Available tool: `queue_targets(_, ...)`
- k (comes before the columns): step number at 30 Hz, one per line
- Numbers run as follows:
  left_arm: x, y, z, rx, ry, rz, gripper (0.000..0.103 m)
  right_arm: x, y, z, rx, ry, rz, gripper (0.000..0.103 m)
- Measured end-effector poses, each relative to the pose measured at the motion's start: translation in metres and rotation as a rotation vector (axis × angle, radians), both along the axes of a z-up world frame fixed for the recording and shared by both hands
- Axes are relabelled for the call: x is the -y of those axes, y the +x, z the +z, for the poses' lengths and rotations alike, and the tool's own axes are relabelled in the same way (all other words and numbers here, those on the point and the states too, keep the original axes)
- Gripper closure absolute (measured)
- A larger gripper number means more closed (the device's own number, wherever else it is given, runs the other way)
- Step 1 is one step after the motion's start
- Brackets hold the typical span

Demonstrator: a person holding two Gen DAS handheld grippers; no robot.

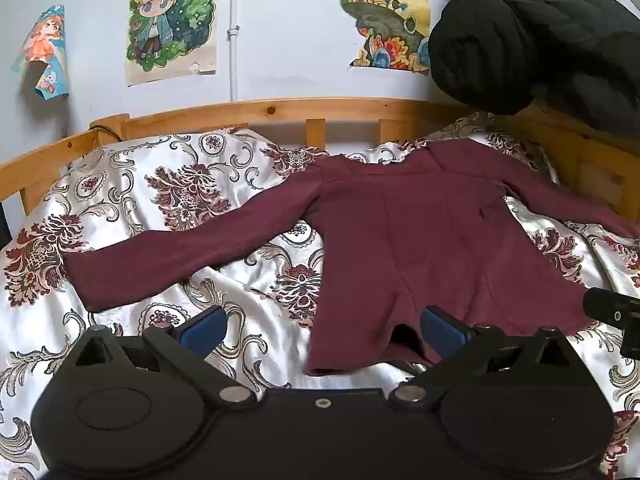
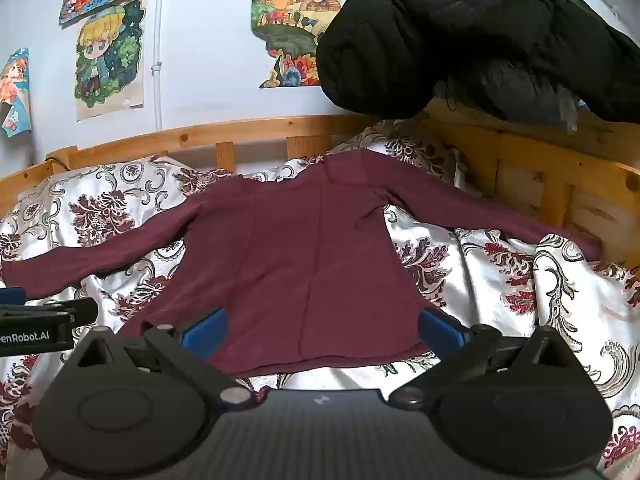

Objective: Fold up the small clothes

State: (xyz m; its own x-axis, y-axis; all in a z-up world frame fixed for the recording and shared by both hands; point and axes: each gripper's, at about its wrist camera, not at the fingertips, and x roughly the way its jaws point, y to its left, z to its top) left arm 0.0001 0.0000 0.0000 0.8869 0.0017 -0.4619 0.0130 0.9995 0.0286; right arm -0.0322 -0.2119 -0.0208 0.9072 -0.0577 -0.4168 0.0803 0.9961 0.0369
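A wooden-framed bed (image 1: 256,109), covered by a white floral quilt (image 1: 120,208), fills both views. A black padded coat (image 2: 480,32) hangs over the bed's far right corner, and cartoon posters (image 1: 172,20) are stuck on the wall behind the far rail.

A maroon long-sleeved top (image 2: 304,248) lies flat and unfolded in the middle of the bed. Its collar points to the far rail and its hem to the near edge. Its body runs near to far; its sleeves stretch out towards the left and right sides of the bed.

The right tongs (image 2: 322,330) hang over the hem, spread as wide as they go, holding nothing; the hem's middle lies straight ahead between the blue pads. The left tongs (image 1: 322,330) are equally wide and empty, over the hem's left corner, with only the right pad above cloth. Whether either pad touches the fabric is hard to judge from this angle.

The left sleeve (image 1: 168,256) lies nearer the left tongs, the right sleeve (image 2: 500,220) nearer the right, so each hand probably starts on its own side.
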Motion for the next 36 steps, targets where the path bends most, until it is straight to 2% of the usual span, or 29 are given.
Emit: queue_targets(36,-0.0010,-0.0001,-0.0061,-0.004,-0.001,-0.003,0.001,0.0017,-0.0009,-0.0021,-0.006,0.016,-0.012,0.000)
